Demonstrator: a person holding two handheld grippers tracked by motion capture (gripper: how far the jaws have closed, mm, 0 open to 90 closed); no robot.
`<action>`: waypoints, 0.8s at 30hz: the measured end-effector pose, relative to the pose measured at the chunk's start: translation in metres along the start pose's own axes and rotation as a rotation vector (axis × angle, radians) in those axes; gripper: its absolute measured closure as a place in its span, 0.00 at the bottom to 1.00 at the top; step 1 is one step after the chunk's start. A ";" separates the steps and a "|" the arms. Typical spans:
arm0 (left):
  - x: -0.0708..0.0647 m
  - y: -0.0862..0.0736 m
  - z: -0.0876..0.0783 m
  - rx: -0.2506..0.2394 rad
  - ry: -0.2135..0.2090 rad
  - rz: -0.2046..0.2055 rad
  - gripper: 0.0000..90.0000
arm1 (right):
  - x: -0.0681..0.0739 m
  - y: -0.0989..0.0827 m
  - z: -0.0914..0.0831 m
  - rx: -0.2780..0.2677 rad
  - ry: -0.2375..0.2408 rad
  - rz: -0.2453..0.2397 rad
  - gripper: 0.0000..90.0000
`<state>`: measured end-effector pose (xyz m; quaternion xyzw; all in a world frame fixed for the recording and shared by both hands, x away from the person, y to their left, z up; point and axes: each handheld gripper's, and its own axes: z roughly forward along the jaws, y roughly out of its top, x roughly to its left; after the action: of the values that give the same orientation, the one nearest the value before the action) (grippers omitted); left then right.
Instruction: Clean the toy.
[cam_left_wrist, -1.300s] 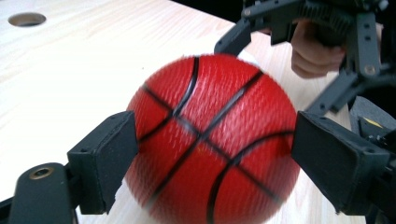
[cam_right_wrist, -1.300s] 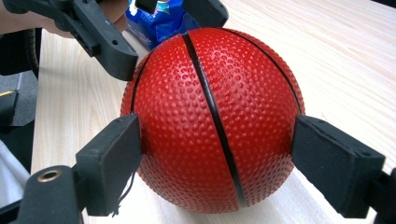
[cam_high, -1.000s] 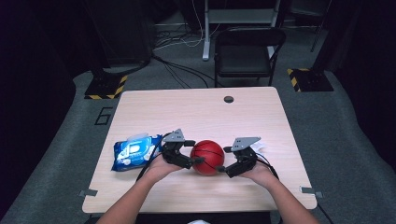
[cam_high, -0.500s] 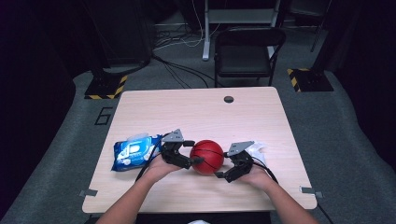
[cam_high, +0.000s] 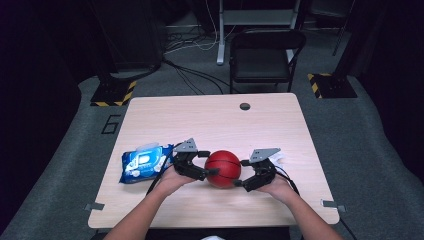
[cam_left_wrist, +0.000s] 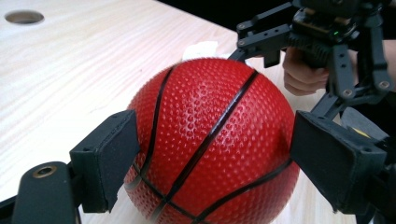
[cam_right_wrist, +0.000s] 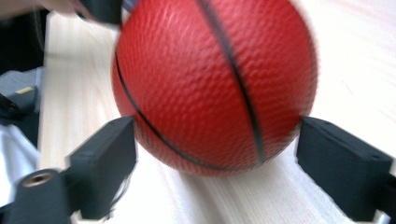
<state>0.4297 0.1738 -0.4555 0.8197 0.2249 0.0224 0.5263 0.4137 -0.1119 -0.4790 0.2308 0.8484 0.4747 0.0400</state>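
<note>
A red ball (cam_high: 223, 168) with black seams, patterned like a basketball, rests on the wooden table (cam_high: 210, 120) near its front edge. My left gripper (cam_high: 210, 163) comes in from the left and is shut on it; in the left gripper view both pads press the ball (cam_left_wrist: 210, 140) at its widest part. My right gripper (cam_high: 241, 173) reaches in from the right. Its jaws have just been closing with the ball (cam_right_wrist: 210, 79) between them, and its pads meet the ball's near sides in a blurred picture.
A blue pack of wipes (cam_high: 142, 162) lies left of my left hand. Something small and white (cam_high: 278, 160) lies behind the right gripper. A round cable hole (cam_high: 244, 106) is at the table's far edge, with a black chair (cam_high: 267, 55) beyond.
The right gripper has edged left, up to the ball's right side, and its jaws now bracket it. The left gripper and the ball have stayed put.
</note>
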 end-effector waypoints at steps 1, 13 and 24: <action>-0.003 0.001 0.000 -0.006 0.004 0.008 0.18 | 0.000 0.001 -0.002 -0.012 -0.004 -0.010 0.18; 0.002 -0.005 -0.005 0.019 -0.007 -0.006 0.17 | 0.002 -0.002 0.003 0.021 0.001 -0.041 0.11; 0.006 -0.012 -0.004 0.036 -0.037 -0.019 0.14 | 0.001 -0.014 0.019 0.099 0.006 -0.056 0.06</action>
<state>0.4300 0.1838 -0.4655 0.8272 0.2231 -0.0017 0.5157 0.4136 -0.1028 -0.5011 0.2073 0.8771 0.4315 0.0393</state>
